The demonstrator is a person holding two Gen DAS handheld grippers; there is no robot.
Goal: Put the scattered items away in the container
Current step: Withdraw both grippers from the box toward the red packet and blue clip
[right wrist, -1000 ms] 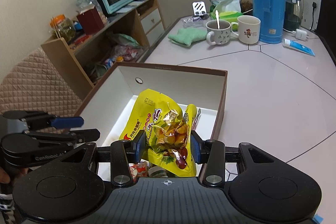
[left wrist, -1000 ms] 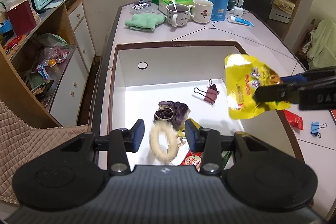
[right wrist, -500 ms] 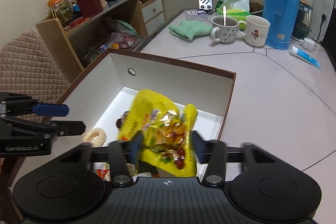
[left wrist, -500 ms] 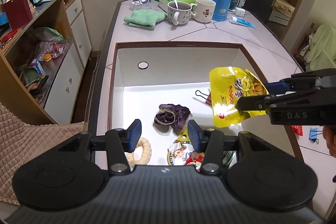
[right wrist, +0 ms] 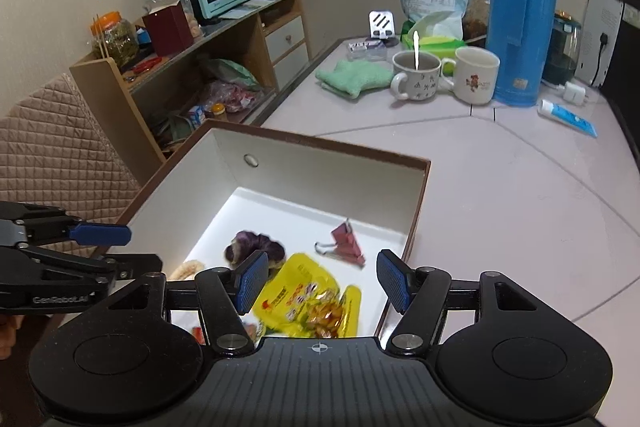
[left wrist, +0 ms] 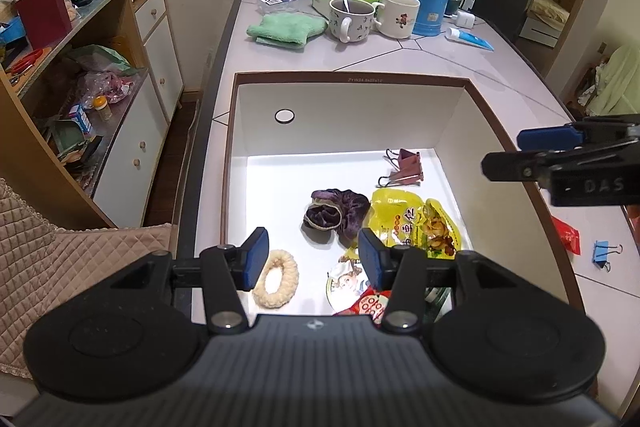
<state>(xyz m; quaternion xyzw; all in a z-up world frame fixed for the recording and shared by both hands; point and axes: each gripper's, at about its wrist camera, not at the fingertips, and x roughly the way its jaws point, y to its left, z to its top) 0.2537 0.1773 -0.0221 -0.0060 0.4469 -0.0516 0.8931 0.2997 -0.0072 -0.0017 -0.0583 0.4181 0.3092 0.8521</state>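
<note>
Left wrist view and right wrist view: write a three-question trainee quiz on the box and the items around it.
1. True or false: the yellow packet lies inside the box.
2. Which item is outside the box, on the table? A) purple scrunchie B) blue clip C) cream scrunchie
3. Fill in: the right gripper has its fingers ____, holding nothing.

Key: 1 true. 2 B. 3 open.
</note>
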